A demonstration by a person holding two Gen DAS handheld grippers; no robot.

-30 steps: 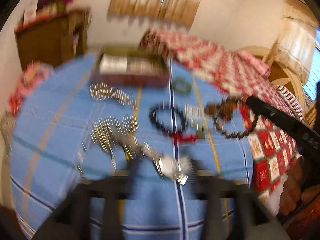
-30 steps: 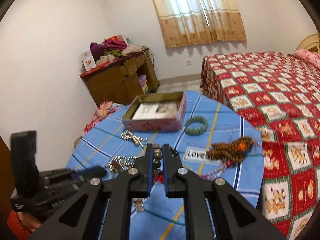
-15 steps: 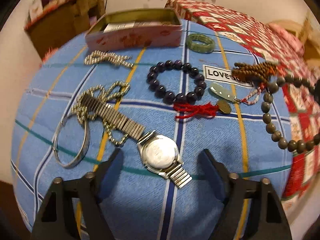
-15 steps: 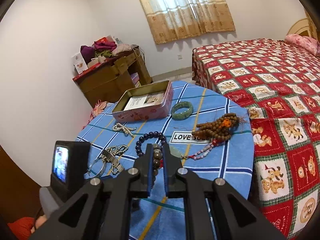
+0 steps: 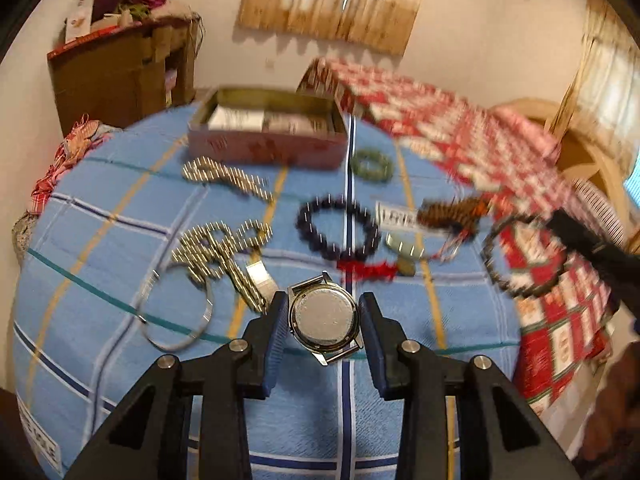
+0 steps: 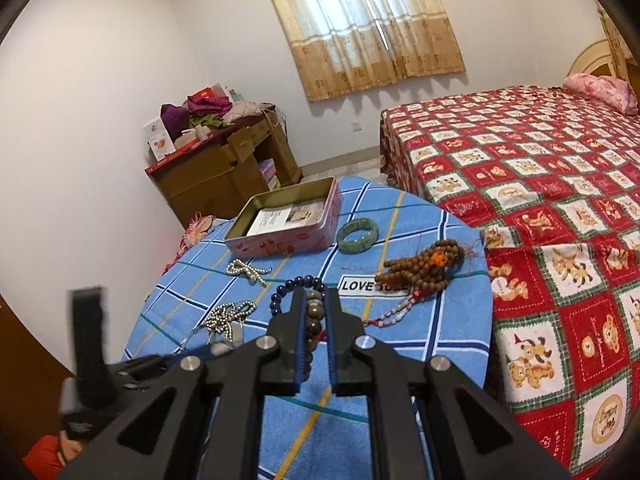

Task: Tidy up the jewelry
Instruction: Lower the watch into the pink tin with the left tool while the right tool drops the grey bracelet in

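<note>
A silver watch [image 5: 323,322] sits case-back up between the pads of my left gripper [image 5: 323,320]. The jaws are closing on its case, and it stays sharp while the table blurs. Its metal strap [image 5: 260,276] trails to the left. My right gripper [image 6: 314,292] is shut on a brown-grey bead bracelet [image 6: 313,312]. That bracelet [image 5: 524,256] hangs as a loop from the right gripper [image 5: 560,220] past the table's right edge. An open pink tin [image 5: 268,148] stands at the far side of the round table [image 5: 120,360].
On the blue plaid cloth lie a green bangle [image 5: 373,165], a dark bead bracelet [image 5: 338,227], a brown bead string [image 5: 452,212], a pale pendant with red tassel [image 5: 402,246], silver chains [image 5: 216,252] and a silver hoop [image 5: 176,316]. A red checked bed [image 6: 540,200] borders the table's right.
My left jaws have narrowed from wide apart to flanking the watch case, and the watch has come off its earlier spot with the gripper. The right gripper keeps its hold on the beads.
</note>
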